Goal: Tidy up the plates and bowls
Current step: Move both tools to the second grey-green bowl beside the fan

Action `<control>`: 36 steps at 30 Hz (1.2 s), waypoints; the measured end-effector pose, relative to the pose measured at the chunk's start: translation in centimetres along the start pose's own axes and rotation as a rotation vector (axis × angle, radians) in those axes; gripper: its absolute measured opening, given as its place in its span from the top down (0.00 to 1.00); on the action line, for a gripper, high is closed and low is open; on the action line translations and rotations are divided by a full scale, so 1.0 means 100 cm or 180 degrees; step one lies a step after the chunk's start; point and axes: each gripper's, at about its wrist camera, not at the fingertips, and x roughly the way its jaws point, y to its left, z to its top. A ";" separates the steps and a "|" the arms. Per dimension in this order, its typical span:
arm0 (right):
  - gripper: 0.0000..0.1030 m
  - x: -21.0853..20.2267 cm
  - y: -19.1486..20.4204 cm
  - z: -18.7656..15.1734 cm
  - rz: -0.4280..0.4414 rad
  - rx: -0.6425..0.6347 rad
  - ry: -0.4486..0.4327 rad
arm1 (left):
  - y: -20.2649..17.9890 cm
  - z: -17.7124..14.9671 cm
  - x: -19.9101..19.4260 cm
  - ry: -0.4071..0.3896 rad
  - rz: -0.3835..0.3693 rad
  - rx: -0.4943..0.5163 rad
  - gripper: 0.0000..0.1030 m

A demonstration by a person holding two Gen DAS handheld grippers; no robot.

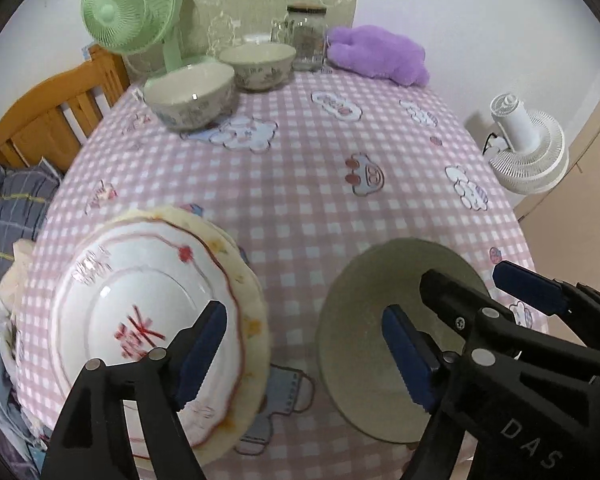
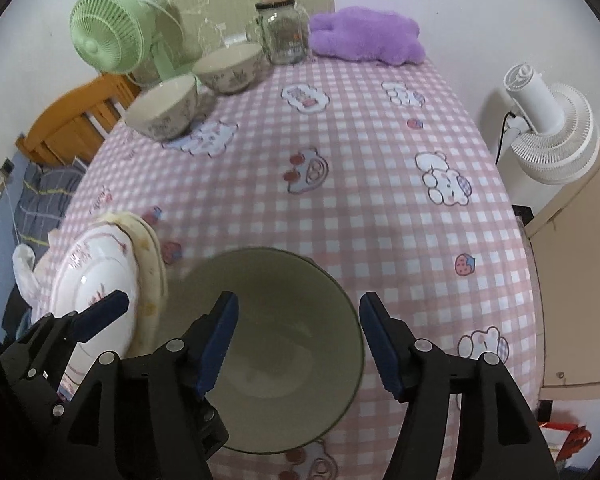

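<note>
A plain cream bowl (image 2: pixel 284 344) sits near the table's front edge; it also shows in the left wrist view (image 1: pixel 364 320). My right gripper (image 2: pixel 298 344) is open, its jaws straddling the bowl's right rim; in the left wrist view its fingers (image 1: pixel 528 286) reach over the bowl. A white plate with red marks (image 1: pixel 140 312) rests on a yellow-rimmed plate (image 1: pixel 252 308) at the front left. My left gripper (image 1: pixel 304 354) is open between plates and bowl. Two patterned bowls (image 1: pixel 190 96) (image 1: pixel 258 64) stand at the far left.
A pink checked cloth (image 1: pixel 300 184) covers the table. A green fan (image 1: pixel 132 4), glass jars (image 1: pixel 306 36) and a purple plush toy (image 1: pixel 376 54) stand along the far edge. A white fan (image 1: pixel 528 148) stands off the right side, a wooden chair (image 1: pixel 52 116) at the left.
</note>
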 end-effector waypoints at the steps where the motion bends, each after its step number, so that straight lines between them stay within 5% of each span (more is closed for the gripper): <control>1: 0.35 -0.003 0.003 0.001 -0.0008 0.0012 -0.0030 | 0.003 0.002 -0.003 -0.0022 0.0002 0.0023 0.19; 20: 0.34 -0.043 0.095 0.021 -0.0001 0.0145 -0.0431 | 0.090 0.029 -0.056 -0.0408 -0.0050 0.0232 0.19; 33: 0.34 -0.020 0.142 0.069 -0.0048 -0.0113 -0.0550 | 0.134 0.070 -0.037 -0.0504 0.0210 -0.0019 0.19; 36: 0.25 -0.008 0.146 0.087 -0.0050 -0.0142 -0.0558 | 0.142 0.086 -0.028 -0.0516 0.0296 -0.0097 0.19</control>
